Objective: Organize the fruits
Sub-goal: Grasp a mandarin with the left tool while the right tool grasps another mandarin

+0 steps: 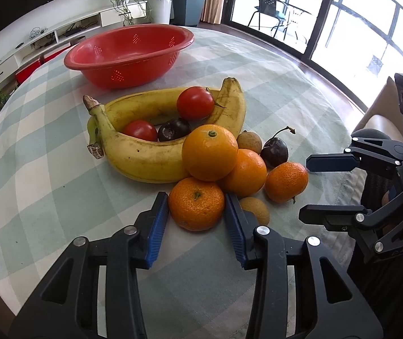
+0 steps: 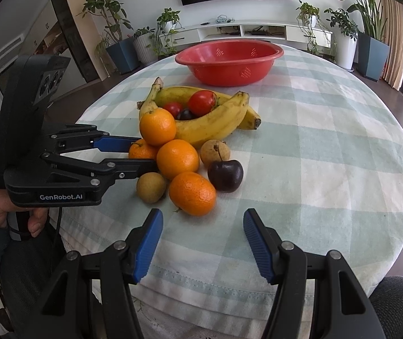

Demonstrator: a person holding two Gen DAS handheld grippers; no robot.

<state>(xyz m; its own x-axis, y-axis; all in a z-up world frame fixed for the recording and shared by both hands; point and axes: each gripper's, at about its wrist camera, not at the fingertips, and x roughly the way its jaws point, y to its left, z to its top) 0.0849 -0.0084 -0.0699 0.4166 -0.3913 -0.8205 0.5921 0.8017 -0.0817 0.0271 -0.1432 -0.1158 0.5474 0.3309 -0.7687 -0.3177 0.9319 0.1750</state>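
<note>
A pile of fruit lies on the checked tablecloth: bananas, two tomatoes, dark cherries, several oranges and small brown fruits. My left gripper has its pads on both sides of the nearest orange, which rests on the cloth; it also shows in the right wrist view. My right gripper is open and empty, just short of another orange. A red colander bowl stands empty behind the pile.
The round table's edge is close below my right gripper. A small brown fruit touches my left gripper's right finger. Plants, a TV shelf and a glass door ring the room.
</note>
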